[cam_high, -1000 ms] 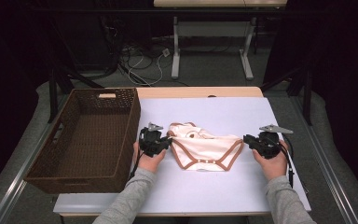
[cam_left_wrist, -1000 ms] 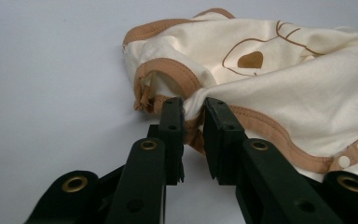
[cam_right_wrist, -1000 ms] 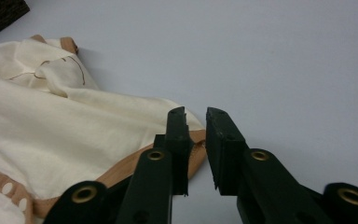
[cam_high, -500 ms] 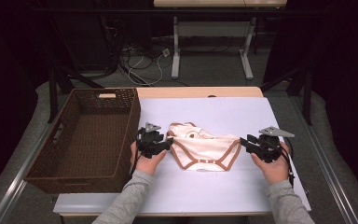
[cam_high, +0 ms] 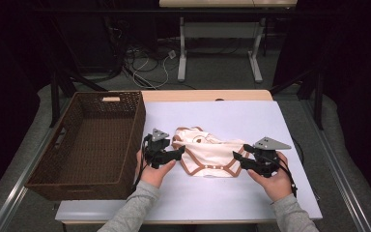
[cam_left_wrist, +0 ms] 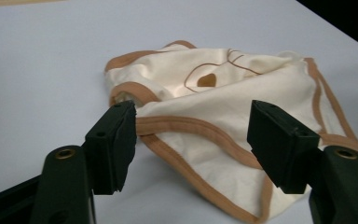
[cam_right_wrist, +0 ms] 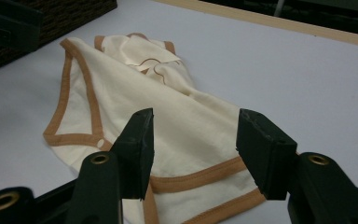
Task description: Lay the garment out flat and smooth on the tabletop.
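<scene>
A cream baby bodysuit [cam_high: 207, 153] with brown trim lies crumpled on the white table top [cam_high: 222, 116]. My left gripper [cam_high: 178, 153] stands open at the garment's left edge, and in the left gripper view its jaws straddle the trimmed edge of the bodysuit [cam_left_wrist: 223, 112] without pinching it. At the garment's right edge my right gripper [cam_high: 239, 157] is open too. The right gripper view has its jaws spread over a brown-trimmed corner of the bodysuit [cam_right_wrist: 135, 98].
A dark brown wicker basket [cam_high: 58, 166] stands on the left side of the table, close to my left hand. Bare table lies behind the garment. Cables [cam_high: 145, 63] and table legs stand on the floor beyond.
Both grippers have edged inward to the bodysuit's two ends. The garment itself lies as before.
</scene>
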`<state>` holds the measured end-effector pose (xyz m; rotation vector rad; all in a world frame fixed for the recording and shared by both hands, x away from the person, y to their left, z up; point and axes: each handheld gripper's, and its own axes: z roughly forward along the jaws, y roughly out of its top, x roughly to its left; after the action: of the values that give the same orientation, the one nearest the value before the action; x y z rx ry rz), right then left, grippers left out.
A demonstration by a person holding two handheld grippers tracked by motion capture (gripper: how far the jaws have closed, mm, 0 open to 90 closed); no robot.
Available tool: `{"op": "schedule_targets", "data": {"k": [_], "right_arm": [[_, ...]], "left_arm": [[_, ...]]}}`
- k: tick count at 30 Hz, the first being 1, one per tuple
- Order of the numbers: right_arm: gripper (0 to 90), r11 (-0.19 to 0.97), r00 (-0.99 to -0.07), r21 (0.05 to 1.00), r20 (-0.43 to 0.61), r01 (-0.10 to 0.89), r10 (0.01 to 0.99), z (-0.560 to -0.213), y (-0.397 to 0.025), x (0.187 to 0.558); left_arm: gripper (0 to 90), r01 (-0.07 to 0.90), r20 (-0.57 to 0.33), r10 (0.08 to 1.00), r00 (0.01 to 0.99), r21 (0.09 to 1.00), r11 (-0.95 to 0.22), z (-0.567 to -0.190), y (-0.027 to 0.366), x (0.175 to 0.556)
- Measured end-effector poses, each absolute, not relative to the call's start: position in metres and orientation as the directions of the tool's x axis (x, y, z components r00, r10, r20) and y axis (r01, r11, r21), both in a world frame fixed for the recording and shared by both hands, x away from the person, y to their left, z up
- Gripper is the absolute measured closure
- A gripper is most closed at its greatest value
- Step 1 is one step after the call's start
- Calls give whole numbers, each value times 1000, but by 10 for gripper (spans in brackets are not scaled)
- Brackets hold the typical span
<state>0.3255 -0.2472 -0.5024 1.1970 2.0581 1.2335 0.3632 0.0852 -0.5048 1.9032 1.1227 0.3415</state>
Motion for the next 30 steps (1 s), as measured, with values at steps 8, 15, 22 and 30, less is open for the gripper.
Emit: {"op": "schedule_targets", "data": {"k": [8, 15, 22, 30], "right_arm": [[423, 237, -523, 866, 34, 441, 851, -503, -238, 320], [432, 246, -538, 850, 52, 466, 842, -507, -233, 315], [492, 272, -550, 832, 46, 483, 834, -515, -225, 311], [540, 284, -541, 800, 59, 528, 839, -530, -220, 309]], "left_arm": [[297, 571, -190, 790, 583, 788, -232, -507, 75, 356], [293, 572, -183, 773, 607, 776, -265, -517, 61, 349], [366, 629, -253, 760, 598, 736, -250, -530, 51, 341], [437, 649, -253, 771, 584, 716, -256, -540, 47, 338]]}}
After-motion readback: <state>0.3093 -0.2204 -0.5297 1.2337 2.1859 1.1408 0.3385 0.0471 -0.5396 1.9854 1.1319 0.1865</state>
